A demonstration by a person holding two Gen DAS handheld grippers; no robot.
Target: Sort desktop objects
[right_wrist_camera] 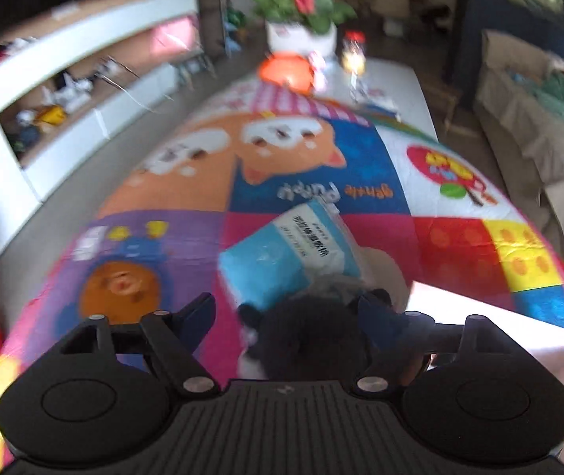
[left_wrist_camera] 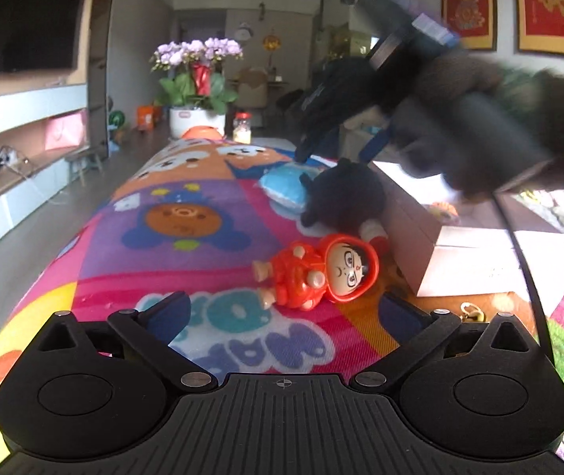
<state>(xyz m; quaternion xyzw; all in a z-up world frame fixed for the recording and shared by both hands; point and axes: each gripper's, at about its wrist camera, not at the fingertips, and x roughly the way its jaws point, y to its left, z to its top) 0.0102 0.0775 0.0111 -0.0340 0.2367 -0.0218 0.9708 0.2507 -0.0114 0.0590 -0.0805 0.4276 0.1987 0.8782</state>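
Left tool wide open before red doll; right tool open over black plush, not gripping.

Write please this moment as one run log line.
left gripper: open, empty | red doll: lying on cloth just ahead | right gripper: open over black plush | blue pack: beside plush

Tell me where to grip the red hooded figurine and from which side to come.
Grip the red hooded figurine across its torso, not the round hood. It lies flat on the patterned cloth, head toward the box, so the open left gripper can probably close on the narrower body from the near side, angled downward.
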